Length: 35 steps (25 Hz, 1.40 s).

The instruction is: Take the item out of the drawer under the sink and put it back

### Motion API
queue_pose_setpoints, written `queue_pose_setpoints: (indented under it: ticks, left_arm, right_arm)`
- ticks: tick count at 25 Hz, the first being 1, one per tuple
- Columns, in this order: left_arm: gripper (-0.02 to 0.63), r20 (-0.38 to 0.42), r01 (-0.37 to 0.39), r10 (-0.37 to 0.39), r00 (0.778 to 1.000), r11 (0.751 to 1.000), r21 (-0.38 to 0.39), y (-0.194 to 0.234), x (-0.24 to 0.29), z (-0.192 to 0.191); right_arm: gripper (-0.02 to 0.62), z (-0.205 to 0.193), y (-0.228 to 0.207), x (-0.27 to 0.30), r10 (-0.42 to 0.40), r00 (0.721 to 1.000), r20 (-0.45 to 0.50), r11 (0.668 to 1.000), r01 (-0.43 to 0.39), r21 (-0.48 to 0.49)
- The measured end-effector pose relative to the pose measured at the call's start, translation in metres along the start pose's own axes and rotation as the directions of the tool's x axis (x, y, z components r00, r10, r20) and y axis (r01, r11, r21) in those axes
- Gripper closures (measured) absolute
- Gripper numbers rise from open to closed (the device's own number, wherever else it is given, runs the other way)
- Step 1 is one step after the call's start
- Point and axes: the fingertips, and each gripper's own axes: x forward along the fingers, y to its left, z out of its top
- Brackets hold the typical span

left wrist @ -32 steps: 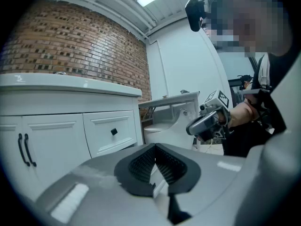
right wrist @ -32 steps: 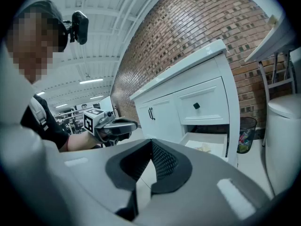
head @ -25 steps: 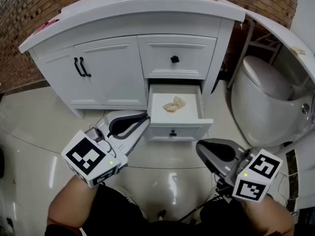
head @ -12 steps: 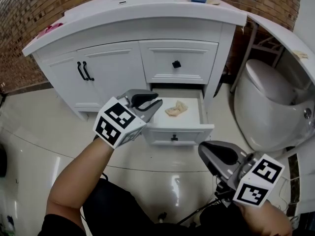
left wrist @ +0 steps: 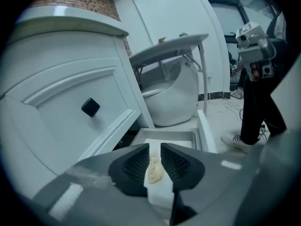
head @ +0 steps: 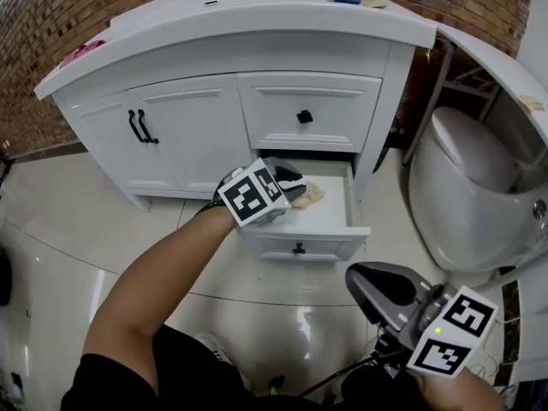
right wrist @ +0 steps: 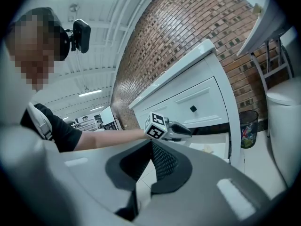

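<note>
The lower drawer (head: 355,205) under the sink stands pulled out. A crumpled tan item (head: 312,195) lies on its white floor. My left gripper (head: 291,183) hangs over the drawer's left part, tips right at the item. In the left gripper view the item (left wrist: 154,171) shows in the narrow gap of my left gripper (left wrist: 155,149), which is open; whether the pads touch it I cannot tell. My right gripper (head: 358,277) is low over the floor tiles in front of the cabinet, shut and empty. From the right gripper view (right wrist: 151,145) the left gripper (right wrist: 182,131) is seen above the drawer.
The white vanity has a shut upper drawer with a black knob (head: 304,116) and two doors with black handles (head: 140,127). A toilet (head: 467,187) stands at the right, with a small bin (right wrist: 248,126) between it and the cabinet. Brick wall behind.
My left gripper has moved forward and up from above the floor tiles to over the open drawer, down to the item. The right gripper has barely moved.
</note>
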Motion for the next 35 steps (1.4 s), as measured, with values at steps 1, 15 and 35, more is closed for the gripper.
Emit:
queue_pose_setpoints:
  ticks: [1, 15, 35]
  left_arm:
    - [0.522, -0.026, 0.011, -0.011, 1.000, 1.000, 0.016, 0.001, 0.011, -0.005]
    - [0.522, -0.217, 0.145, -0.128, 0.968, 0.987, 0.064, 0.011, 0.094, -0.044]
    - [0.572, -0.305, 0.154, -0.137, 0.942, 0.987, 0.034, 0.008, 0.121, -0.070]
  right_arm:
    - [0.592, 0.002, -0.001, 0.000, 0.003, 1.000, 0.004, 1.000, -0.003, 0.001]
    - [0.592, 0.008, -0.023, -0.004, 0.007, 1.000, 0.016, 0.998, -0.008, 0.063]
    - [0.592, 0.013, -0.035, -0.010, -0.012, 0.999, 0.033, 0.996, 0.009, 0.086]
